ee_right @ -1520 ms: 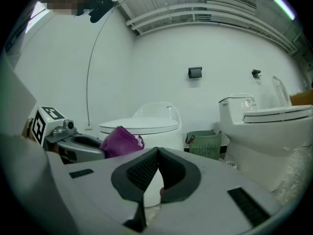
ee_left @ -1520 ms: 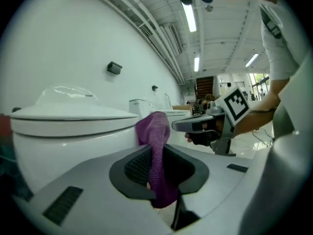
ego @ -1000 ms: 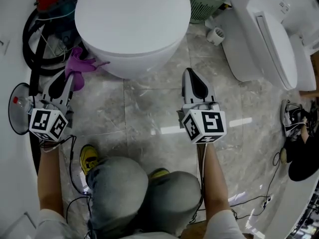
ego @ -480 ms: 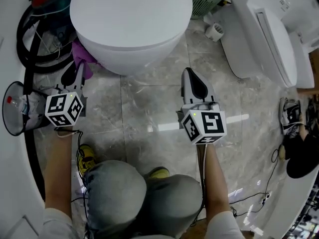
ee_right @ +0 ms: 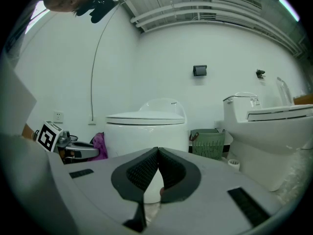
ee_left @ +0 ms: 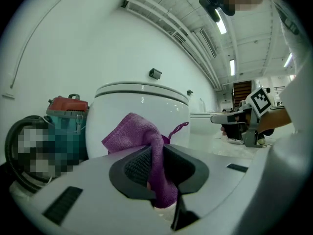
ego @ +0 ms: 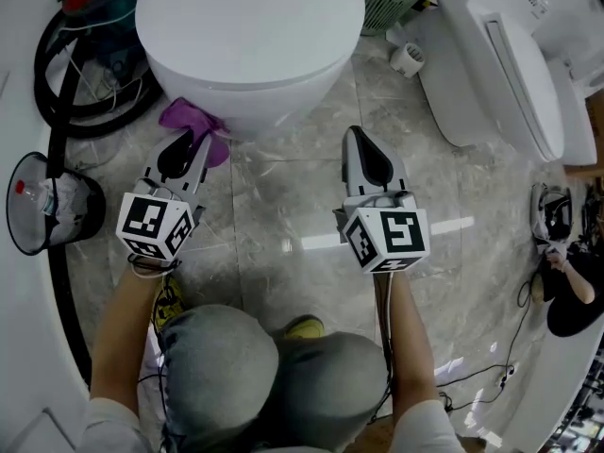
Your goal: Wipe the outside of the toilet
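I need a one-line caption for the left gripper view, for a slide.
Left claw shut on a purple fabric cloth, in front of the rounded white ceramic toilet.

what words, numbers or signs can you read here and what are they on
None can be read as words or numbers.
On the left gripper, cube: black and white square markers only, no letters.
On the right gripper, cube: the same kind of markers.
On the right toilet, label: too small to read.
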Available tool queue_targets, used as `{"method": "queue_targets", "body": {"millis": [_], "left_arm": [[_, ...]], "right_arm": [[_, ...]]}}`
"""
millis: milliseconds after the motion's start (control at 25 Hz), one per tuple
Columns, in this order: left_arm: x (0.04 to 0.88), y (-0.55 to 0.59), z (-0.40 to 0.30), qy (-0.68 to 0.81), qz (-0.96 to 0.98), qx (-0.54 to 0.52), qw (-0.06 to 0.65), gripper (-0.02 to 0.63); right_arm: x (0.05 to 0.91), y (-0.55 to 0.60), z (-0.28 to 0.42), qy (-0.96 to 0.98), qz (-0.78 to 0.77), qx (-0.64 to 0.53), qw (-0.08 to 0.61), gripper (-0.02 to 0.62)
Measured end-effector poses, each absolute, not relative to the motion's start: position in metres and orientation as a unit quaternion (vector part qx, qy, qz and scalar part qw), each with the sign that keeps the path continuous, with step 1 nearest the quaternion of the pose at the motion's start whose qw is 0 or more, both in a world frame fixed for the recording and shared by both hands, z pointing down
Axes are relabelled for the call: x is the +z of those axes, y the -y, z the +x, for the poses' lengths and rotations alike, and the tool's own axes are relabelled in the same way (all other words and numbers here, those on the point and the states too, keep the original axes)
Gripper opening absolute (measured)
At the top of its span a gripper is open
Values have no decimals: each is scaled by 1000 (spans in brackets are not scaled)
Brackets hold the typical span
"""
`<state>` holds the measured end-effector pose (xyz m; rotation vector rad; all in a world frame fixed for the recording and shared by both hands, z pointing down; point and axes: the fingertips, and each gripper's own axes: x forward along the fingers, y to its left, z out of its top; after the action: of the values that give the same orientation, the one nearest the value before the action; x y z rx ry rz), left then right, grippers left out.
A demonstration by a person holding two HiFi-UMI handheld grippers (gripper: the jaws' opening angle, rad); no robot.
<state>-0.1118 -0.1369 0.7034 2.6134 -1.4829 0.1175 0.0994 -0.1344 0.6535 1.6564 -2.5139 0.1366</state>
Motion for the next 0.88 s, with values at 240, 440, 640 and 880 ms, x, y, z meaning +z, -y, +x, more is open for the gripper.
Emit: {"method": "queue_targets", "body": {"millis": [240,440,640,880], "left_arm": [[702,120,-50,411,909,68,19,86],[705,129,-12,384,920,72,-4,86],[717,133,13,361,929,84,-14,86],[736,137,56,306,944,124,-21,86]], "right_arm": [[654,128,100,833,548,41,65,9],[655,126,111,829,553,39,71,8],[663,126,127,819,567,44,78,9],[668,125,130,816,570,47,83,9]]}}
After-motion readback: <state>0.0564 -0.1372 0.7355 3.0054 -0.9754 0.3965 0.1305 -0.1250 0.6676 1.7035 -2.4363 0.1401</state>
